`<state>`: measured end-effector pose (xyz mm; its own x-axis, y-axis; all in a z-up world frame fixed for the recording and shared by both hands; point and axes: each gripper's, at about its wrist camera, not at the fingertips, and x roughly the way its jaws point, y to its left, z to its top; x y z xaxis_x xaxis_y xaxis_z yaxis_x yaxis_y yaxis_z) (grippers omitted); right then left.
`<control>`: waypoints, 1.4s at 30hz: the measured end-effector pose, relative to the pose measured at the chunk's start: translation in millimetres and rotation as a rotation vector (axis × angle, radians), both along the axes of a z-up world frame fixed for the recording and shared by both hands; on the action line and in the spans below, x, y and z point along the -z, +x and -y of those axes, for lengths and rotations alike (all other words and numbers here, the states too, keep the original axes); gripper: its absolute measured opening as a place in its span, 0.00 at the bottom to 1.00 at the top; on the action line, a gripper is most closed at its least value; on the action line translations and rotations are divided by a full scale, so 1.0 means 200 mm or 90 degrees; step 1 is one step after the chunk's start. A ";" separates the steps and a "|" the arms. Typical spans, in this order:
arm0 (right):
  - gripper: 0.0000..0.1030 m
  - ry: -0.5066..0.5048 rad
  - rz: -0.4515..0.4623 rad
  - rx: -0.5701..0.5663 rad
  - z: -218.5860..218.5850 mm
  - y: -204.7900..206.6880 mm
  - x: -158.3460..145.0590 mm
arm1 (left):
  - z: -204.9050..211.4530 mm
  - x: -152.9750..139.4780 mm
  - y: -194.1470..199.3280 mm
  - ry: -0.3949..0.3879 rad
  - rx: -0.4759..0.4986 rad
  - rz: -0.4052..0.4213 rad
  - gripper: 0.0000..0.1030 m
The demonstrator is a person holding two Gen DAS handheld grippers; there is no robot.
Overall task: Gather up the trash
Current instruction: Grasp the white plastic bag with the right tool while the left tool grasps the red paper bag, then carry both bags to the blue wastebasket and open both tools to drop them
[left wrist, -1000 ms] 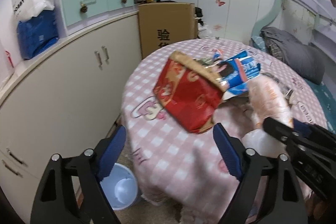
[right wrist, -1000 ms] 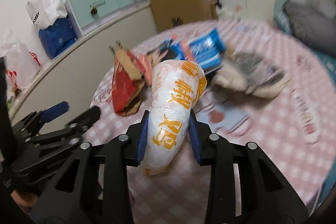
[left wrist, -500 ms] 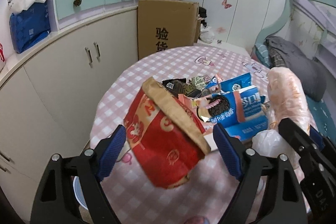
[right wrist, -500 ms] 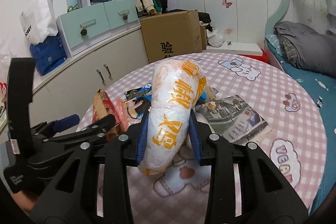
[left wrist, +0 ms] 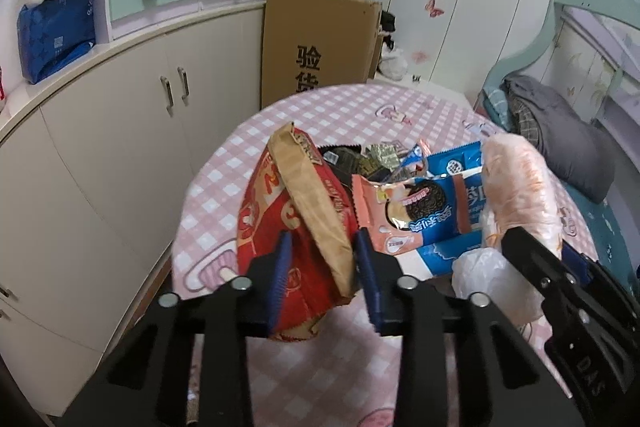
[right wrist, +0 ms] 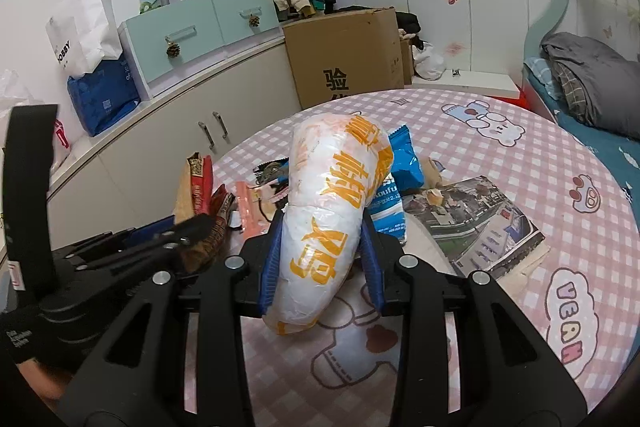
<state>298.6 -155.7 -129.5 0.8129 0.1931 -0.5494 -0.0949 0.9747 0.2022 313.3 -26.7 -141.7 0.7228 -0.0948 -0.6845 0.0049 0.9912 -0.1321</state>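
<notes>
A crumpled red snack bag (left wrist: 272, 203) with a brown inner flap stands at the near left edge of the round table (left wrist: 340, 115). My left gripper (left wrist: 323, 235) is closing on it; both blue pads press its lower part. In the right wrist view the left gripper (right wrist: 192, 227) shows at the left with the red bag (right wrist: 198, 183). My right gripper (right wrist: 322, 227) is shut on a rolled white plastic bag (right wrist: 332, 187) with orange print, held upright above the table. This white bag (left wrist: 520, 187) also appears at the right of the left wrist view.
More wrappers lie mid-table: a blue cookie pack (left wrist: 432, 211), a pink one (left wrist: 376, 203), dark foil pieces (left wrist: 348, 159) and a magazine (right wrist: 472, 219). A cardboard box (left wrist: 316, 39) and cabinets (left wrist: 120, 131) stand behind and left; a bed (left wrist: 560, 131) lies right.
The left gripper moved in over the table edge to the red bag and its jaws went from wide apart to closed round it. The right gripper kept its grip on the white bag.
</notes>
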 end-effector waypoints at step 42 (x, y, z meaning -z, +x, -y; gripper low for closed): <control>0.34 -0.108 -0.201 -0.341 -1.64 0.10 0.76 | -1.46 0.87 -0.31 -0.080 -0.276 -0.198 0.21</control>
